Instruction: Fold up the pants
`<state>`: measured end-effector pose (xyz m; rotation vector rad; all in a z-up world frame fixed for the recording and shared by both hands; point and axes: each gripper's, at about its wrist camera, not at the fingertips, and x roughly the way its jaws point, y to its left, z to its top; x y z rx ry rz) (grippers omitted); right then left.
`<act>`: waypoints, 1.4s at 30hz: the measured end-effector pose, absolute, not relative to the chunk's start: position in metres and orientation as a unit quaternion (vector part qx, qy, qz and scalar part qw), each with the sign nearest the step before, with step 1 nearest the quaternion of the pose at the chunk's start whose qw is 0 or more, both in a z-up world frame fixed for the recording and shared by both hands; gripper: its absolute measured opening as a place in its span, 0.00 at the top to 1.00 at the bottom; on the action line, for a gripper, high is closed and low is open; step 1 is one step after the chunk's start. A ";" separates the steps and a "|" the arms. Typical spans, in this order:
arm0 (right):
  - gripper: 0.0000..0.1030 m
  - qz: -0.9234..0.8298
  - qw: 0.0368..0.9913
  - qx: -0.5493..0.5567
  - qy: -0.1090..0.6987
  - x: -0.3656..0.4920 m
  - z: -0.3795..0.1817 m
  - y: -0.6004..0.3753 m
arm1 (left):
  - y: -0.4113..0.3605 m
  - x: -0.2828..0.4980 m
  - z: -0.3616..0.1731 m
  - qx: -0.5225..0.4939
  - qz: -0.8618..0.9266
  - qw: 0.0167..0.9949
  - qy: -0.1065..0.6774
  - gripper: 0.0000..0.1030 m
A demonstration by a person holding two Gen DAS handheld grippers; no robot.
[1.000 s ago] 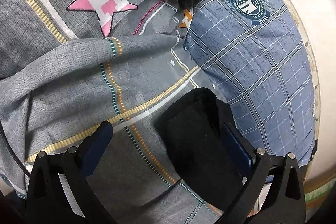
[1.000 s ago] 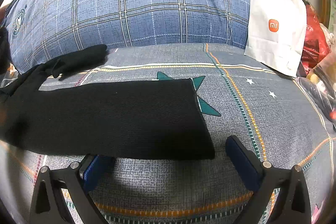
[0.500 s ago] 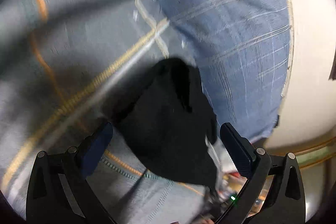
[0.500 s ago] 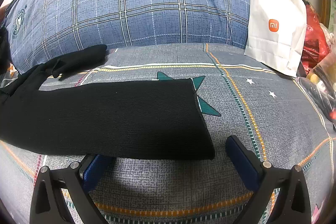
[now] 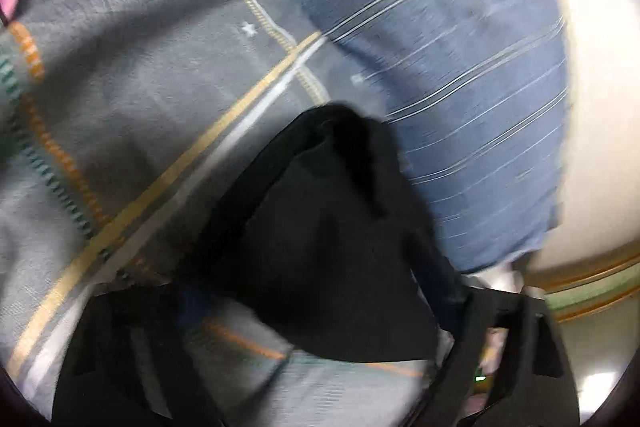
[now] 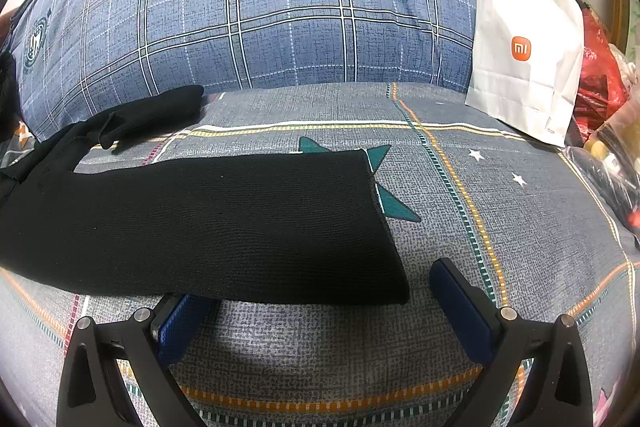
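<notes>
— Bedding first: we log a grey bedspread [image 6: 460, 195] with striped lines, stars and a teal star print, taken as our landmark. What lies on it?

— We list black pants [image 6: 208, 223], one leg laid flat across the bedspread, hem beside the teal star; a second leg lies behind it, touching the blue plaid pillow [image 6: 280, 19] at the bedspread's far edge. A white paper bag [image 6: 528, 59] with an orange logo stands at the far right corner of the bedspread.

— Grippers?

— Right gripper [image 6: 320, 311]: fingers spread wide, low over the bedspread, the near edge of the leg over its left pad. Left gripper [image 5: 312, 311]: view blurred; a bunched part of the pants [image 5: 332, 227] sits between its fingers above the bedspread [image 5: 132, 99], beside the pillow [image 5: 460, 67]. We cannot tell whether those fingers pinch it.
</notes>
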<state>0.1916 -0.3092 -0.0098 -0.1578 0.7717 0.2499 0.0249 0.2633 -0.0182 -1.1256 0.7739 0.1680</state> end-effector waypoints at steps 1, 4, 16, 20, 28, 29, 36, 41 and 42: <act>0.00 0.121 0.916 -0.077 0.375 0.192 -0.010 -0.309 | 0.260 0.026 -0.015 -0.497 0.093 0.781 0.367 0.35; 0.00 0.119 0.916 -0.081 0.375 0.191 -0.010 -0.308 | 0.254 0.030 -0.015 -0.448 0.123 0.793 0.395 0.61; 0.02 0.174 0.827 0.383 0.375 0.166 -0.008 -0.444 | 0.243 0.032 -0.021 -0.439 0.112 0.792 0.409 0.77; 0.14 0.207 0.781 0.458 0.371 0.170 -0.016 -0.444 | 0.244 0.031 -0.020 -0.449 0.111 0.790 0.404 0.77; 0.34 0.170 0.786 0.443 0.396 0.188 -0.021 -0.413 | 0.238 0.035 -0.016 -0.423 0.123 0.799 0.410 0.77; 0.34 0.166 0.785 0.449 0.394 0.189 -0.023 -0.414 | 0.237 0.036 -0.016 -0.418 0.125 0.801 0.411 0.77; 0.63 0.167 0.792 0.426 0.405 0.197 -0.026 -0.404 | 0.237 0.037 -0.019 -0.424 0.119 0.800 0.406 0.61; 0.88 0.151 0.785 0.448 0.399 0.198 -0.038 -0.412 | 0.236 0.038 -0.020 -0.445 0.078 0.804 0.387 0.35; 0.89 0.152 0.787 0.447 0.398 0.197 -0.037 -0.412 | 0.235 0.039 -0.019 -0.442 0.076 0.806 0.387 0.34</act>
